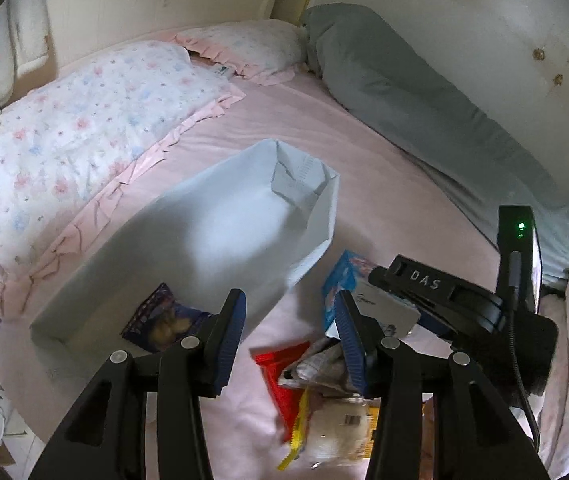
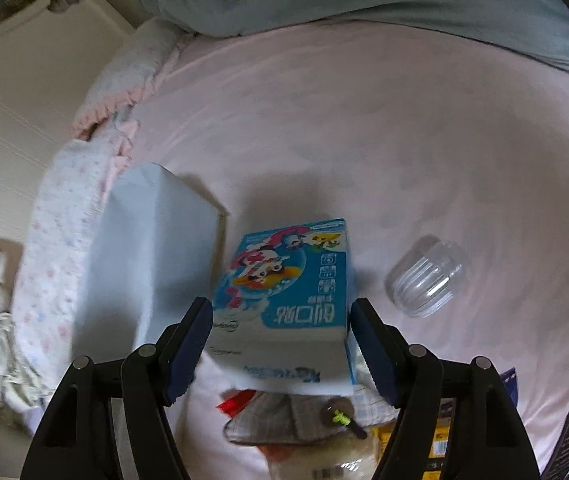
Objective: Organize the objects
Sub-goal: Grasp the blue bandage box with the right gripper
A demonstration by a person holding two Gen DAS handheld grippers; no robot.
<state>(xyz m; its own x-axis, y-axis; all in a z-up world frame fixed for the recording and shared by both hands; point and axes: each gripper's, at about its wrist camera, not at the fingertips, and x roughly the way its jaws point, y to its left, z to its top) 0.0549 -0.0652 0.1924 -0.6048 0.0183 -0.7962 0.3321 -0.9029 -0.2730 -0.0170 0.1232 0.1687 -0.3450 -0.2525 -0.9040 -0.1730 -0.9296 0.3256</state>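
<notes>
A blue and white cartoon-printed box sits between the fingers of my right gripper, which is shut on it above the pink bed sheet; the box also shows in the left wrist view. A long white storage box lies open on the bed, with a dark purple snack packet inside its near end; its white wall shows in the right wrist view. My left gripper is open and empty above a pile of packets.
A red packet, a white bag and a checked pouch lie in the pile. A clear plastic jar lies on the sheet. Floral pillows and a grey bolster border the bed.
</notes>
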